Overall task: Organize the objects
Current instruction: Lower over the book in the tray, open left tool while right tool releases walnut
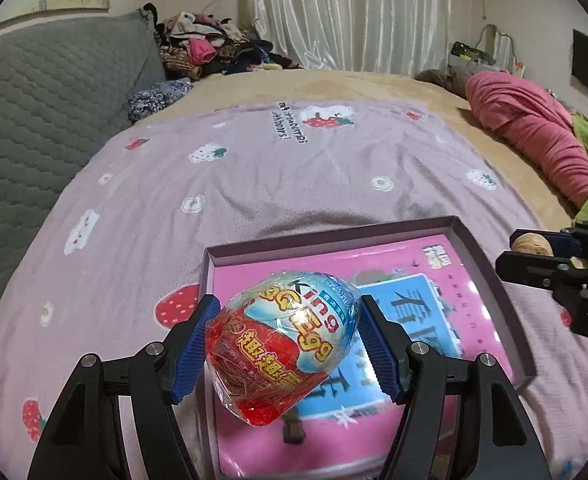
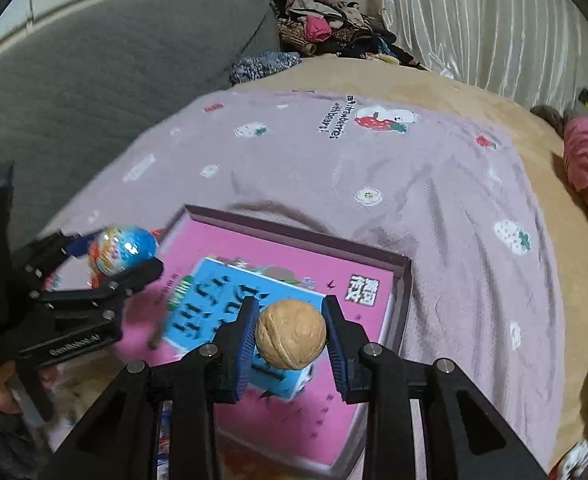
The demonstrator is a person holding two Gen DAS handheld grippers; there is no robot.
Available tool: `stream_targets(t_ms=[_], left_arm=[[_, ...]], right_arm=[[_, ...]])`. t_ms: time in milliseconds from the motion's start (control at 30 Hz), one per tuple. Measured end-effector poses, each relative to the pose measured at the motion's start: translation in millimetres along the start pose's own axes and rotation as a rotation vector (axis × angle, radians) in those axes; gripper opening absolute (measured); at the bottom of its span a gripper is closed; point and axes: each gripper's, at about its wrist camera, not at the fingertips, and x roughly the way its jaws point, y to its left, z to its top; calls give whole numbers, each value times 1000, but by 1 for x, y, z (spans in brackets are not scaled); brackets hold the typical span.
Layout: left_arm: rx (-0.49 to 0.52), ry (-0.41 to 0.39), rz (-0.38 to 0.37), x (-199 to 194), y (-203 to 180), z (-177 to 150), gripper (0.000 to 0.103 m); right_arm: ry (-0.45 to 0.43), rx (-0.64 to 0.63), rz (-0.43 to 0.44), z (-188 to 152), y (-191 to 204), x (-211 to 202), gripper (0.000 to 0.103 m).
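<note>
We hold our left tongs (image 1: 285,344) clamped on the foil-wrapped red-and-blue toy egg (image 1: 281,344) and our right tongs (image 2: 291,340) on the round tan walnut (image 2: 290,334), both low in frame over the shallow purple cardboard box (image 1: 490,276), likely to drop them inside.

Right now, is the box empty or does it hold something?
Not empty. The open box holds a pink book lying flat inside its rim; the egg and walnut are not in yet.

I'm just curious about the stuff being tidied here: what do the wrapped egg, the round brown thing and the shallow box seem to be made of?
Wrapped egg: shiny, crinkled film, likely plastic or foil; it glints and creases. What is inside cannot be seen.
Round brown thing: looks like a real walnut, with a matte, wrinkled tan shell and a seam.
Shallow box: probably cardboard, with thin, straight, matte purple walls.
</note>
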Motion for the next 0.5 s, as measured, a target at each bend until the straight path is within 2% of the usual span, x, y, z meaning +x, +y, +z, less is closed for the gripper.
stream_targets(t_ms=[100,267,400,500], left_arm=[[-5,5,-2,13,3,0,71],[-42,65,-27,41,9,6,71],[-36,109,-12,63,7,8,71],[-54,132,-29,74,10,9,71]], right_arm=[[26,-42,-42,2,2,19,33],[84,18,-43,8,-13,56,33],[148,78,-55,7,-26,83,33],[155,99,-79,6,-33,92,33]])
